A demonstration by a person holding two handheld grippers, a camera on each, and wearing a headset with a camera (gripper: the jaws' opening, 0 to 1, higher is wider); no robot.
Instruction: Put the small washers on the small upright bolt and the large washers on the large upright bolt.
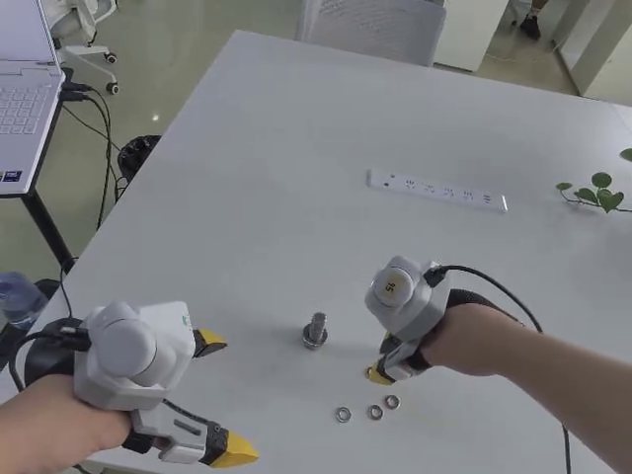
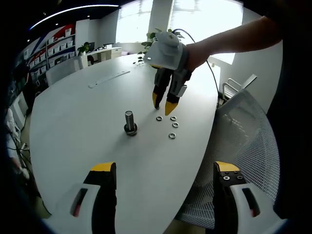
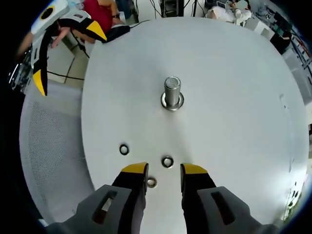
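Observation:
One upright bolt (image 1: pixel 315 332) (image 2: pixel 129 122) (image 3: pixel 172 92) stands on the white table (image 1: pixel 276 178). Several small washers lie flat near the front edge (image 1: pixel 375 412) (image 2: pixel 173 127). My right gripper (image 1: pixel 380 373) (image 2: pixel 163 105) (image 3: pixel 164 171) points down at them, open by a narrow gap, tips close to the table. One washer (image 3: pixel 167 161) lies just ahead of that gap, another (image 3: pixel 151 183) sits against the inner side of its left finger, and a third (image 3: pixel 124 149) lies further left. My left gripper (image 1: pixel 225 398) (image 2: pixel 165 168) hovers wide open and holds nothing, left of the bolt.
A white power strip (image 1: pixel 437 190) lies further back on the table, with a small plant (image 1: pixel 595 193) at the right edge. A laptop (image 1: pixel 20 89) sits on a side desk to the left. A mesh chair (image 2: pixel 243 126) stands close by the table's near edge.

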